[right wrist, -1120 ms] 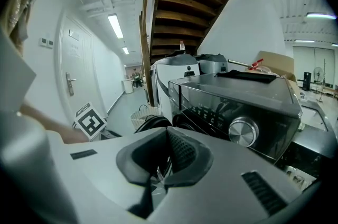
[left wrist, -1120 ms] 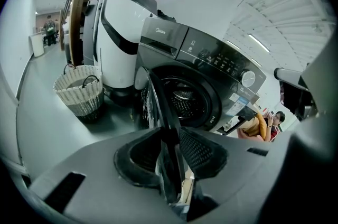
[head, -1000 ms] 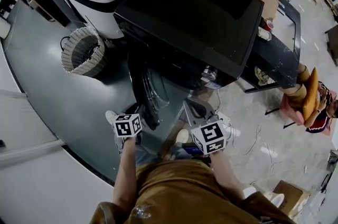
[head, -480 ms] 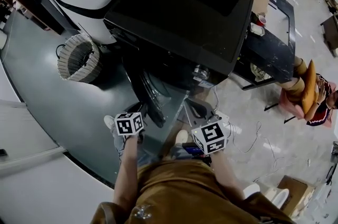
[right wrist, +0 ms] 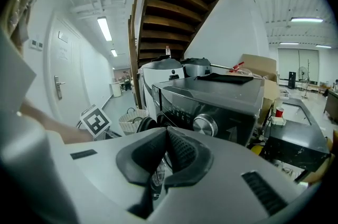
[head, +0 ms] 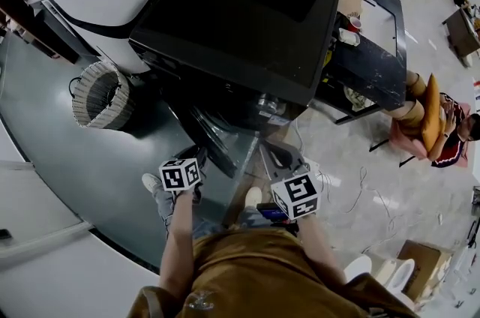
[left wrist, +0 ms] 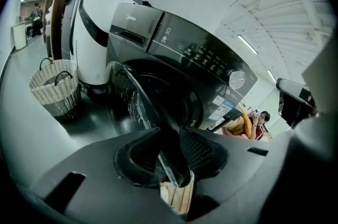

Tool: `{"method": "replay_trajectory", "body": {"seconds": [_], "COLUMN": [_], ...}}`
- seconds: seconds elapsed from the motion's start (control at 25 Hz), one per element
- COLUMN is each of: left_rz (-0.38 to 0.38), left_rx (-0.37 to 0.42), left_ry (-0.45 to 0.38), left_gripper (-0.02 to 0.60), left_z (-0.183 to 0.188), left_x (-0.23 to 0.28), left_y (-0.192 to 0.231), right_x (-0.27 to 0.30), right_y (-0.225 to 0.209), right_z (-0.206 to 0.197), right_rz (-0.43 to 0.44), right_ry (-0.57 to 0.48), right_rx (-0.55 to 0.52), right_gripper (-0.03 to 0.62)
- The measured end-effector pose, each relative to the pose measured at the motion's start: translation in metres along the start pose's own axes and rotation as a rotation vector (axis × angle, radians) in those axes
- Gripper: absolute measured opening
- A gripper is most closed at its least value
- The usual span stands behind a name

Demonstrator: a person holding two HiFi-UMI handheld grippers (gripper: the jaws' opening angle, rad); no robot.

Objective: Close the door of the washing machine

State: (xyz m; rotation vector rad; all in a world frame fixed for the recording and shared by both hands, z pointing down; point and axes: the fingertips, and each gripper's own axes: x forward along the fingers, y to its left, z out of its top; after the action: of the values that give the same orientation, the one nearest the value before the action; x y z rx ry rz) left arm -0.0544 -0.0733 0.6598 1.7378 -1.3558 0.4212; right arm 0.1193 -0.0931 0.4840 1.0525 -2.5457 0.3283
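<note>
As the left tongs (left wrist: 169, 136) pinch the rim of the door (left wrist: 129, 99), they have nudged it slightly toward the washing machine (head: 240, 16), so closing has only begun; the right tongs (right wrist: 166, 133) hang pressed together, empty. Nothing visibly blocks the arc to the drum opening (left wrist: 171, 99); the basket (head: 97, 95) stands well apart.

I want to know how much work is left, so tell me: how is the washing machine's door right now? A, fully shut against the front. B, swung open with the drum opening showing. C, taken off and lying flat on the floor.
B: the door stands swung out from the front of the washing machine, leaving the dark drum opening exposed behind it.
</note>
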Motion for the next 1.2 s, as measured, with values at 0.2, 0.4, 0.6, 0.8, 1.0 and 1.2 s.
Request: {"method": "replay_trajectory", "body": {"seconds": [0.2, 0.4, 0.6, 0.8, 1.0, 1.2], "left_rz": [-0.019, -0.043, -0.068, -0.088, -0.119, -0.128], "left_rx": [-0.001, -0.007, -0.020, -0.052, -0.073, -0.069], "left_ry": [0.006, 0.020, 0.021, -0.010, -0.027, -0.037], "left_gripper": [0.137, 0.146, 0.153, 0.155, 0.150, 0.143], "left_z": [0.007, 0.014, 0.024, 0.034, 0.047, 0.060], "left_x": [0.010, 0.019, 0.031, 0.045, 0.061, 0.075], "left_y": [-0.009, -0.016, -0.024, -0.031, -0.043, -0.052], "right_x": [-0.001, -0.002, -0.002, -0.006, -0.012, -0.018], "right_y": [-0.007, -0.016, -0.025, -0.035, -0.044, -0.050], "right_z": [-0.001, -0.002, -0.005, -0.008, -0.012, -0.015], "right_rz": [-0.010, -0.026, -0.050, -0.082, -0.104, -0.118], "right_ry": [0.004, 0.009, 0.019, 0.022, 0.030, 0.033], "right_rx": [0.001, 0.012, 0.021, 0.012, 0.029, 0.046], "right_gripper": [0.012, 0.012, 0.012, 0.012, 0.012, 0.012]}}
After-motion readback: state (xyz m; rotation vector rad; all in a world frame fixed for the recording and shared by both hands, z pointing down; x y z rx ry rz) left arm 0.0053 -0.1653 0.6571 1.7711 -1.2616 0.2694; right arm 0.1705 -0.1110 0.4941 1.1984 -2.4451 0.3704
